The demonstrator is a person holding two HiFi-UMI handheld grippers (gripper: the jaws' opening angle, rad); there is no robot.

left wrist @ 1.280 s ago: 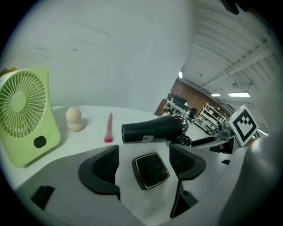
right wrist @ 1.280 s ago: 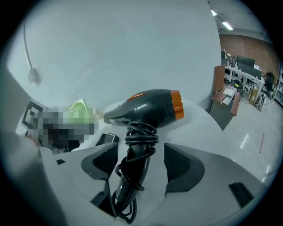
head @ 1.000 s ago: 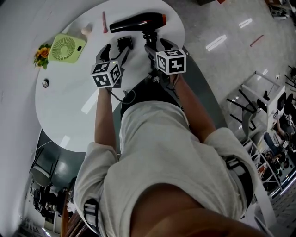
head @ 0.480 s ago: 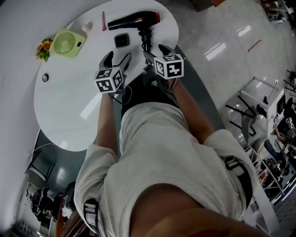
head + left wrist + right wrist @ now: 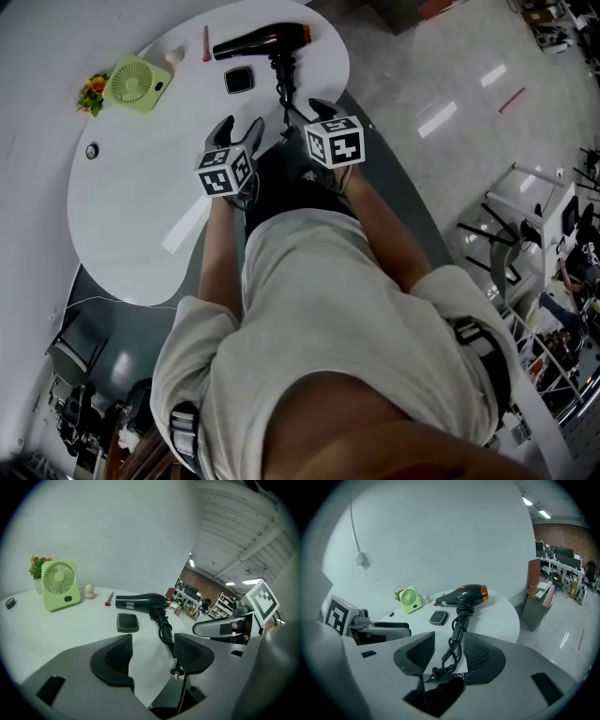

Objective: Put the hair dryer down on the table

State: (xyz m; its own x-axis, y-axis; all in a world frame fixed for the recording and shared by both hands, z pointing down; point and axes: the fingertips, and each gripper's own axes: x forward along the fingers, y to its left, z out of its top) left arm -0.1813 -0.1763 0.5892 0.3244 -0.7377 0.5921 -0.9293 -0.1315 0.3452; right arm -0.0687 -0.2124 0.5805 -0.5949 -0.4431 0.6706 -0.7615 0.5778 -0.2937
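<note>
The black hair dryer (image 5: 262, 42) with an orange nozzle ring lies on its side at the far end of the white table (image 5: 131, 187). Its coiled cord (image 5: 454, 644) trails toward the near edge and ends in a plug. Both grippers hang back from it at the table's near edge. My left gripper (image 5: 240, 129) is open, its jaws just closing a little on nothing (image 5: 152, 651). My right gripper (image 5: 305, 111) is open too and has just been narrowing. The cord shows through its gap (image 5: 447, 656), and the pads do not press on it.
A green desk fan (image 5: 137, 82) with a small flower pot beside it stands at the table's far left. A black square compact (image 5: 238, 80) and a red stick (image 5: 206, 43) lie near the dryer. A small dark knob (image 5: 91, 150) sits at the left. Grey floor lies to the right.
Both grippers have drawn back from the hair dryer toward the person. Their jaws stand narrower than before, the right more so. The dryer lies still.
</note>
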